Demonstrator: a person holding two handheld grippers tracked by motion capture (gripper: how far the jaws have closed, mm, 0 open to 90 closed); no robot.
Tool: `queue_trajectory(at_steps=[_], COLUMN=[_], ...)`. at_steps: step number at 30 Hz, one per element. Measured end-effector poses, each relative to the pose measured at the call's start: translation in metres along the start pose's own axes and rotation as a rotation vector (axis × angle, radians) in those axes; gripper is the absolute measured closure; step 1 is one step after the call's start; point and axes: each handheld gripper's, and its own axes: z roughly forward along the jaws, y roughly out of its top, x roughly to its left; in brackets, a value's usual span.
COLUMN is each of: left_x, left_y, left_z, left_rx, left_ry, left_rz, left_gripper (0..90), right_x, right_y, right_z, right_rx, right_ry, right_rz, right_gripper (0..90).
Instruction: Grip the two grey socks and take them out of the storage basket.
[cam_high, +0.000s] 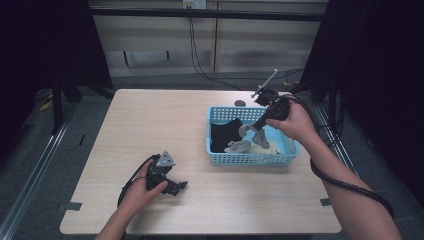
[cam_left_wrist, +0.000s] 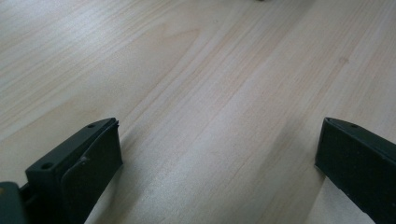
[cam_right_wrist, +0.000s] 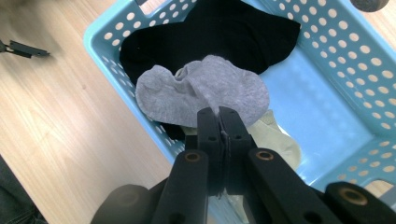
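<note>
Right gripper view looks down its own two black jaws, which stand pressed together on an edge of the grey sock (cam_right_wrist: 205, 91). The sock hangs from the right gripper (cam_right_wrist: 219, 122) and spreads away from the fingertips, its long axis running across the basket (cam_right_wrist: 107, 39), above the black cloth (cam_right_wrist: 219, 32) at the basket's far end and the pale cloth (cam_right_wrist: 275, 140) on the basket's floor. Whether the sock's lower fold touches the pale cloth is hard to tell.

In the high view the right gripper (cam_high: 256, 131) reaches down into the basket (cam_high: 250, 160) from the basket's right rim, so this hand has the sock (cam_high: 239, 145), and the way out is probably up and over the near wall toward the open table (cam_high: 150, 120) left of the basket. The left gripper (cam_high: 175, 187) rests on the table well apart from the basket, toward its near left, with nothing in it; in the left gripper view its jaws stand wide apart over bare wood (cam_left_wrist: 210, 93).

The table is pale wood grain, flat and uncluttered apart from the basket and a small dark round thing (cam_high: 240, 103) just behind the basket. Beyond the basket lie a grey floor, trailing cables (cam_high: 200, 65) and dark curtains on both sides.
</note>
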Motion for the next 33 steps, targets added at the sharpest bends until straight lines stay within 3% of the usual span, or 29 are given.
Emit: queue_trajectory(at_steps=[19,29,33], left_x=[0.000,0.000,0.000], left_y=[0.000,0.000,0.000], left_z=[0.000,0.000,0.000], left_rx=[0.000,-0.001,0.000], left_ry=[0.000,0.001,0.001], left_rz=[0.000,0.001,0.001], left_gripper=[0.0,0.0,0.0], right_x=[0.047,0.075,0.080], right_y=[-0.002,-0.009,-0.012], right_z=[-0.031,-0.028,-0.026], right_rx=[-0.040,-0.024,-0.026], right_ry=[0.046,0.082,0.095], right_rz=[-0.153,-0.227,-0.238], right_gripper=[88.7,88.6,88.6])
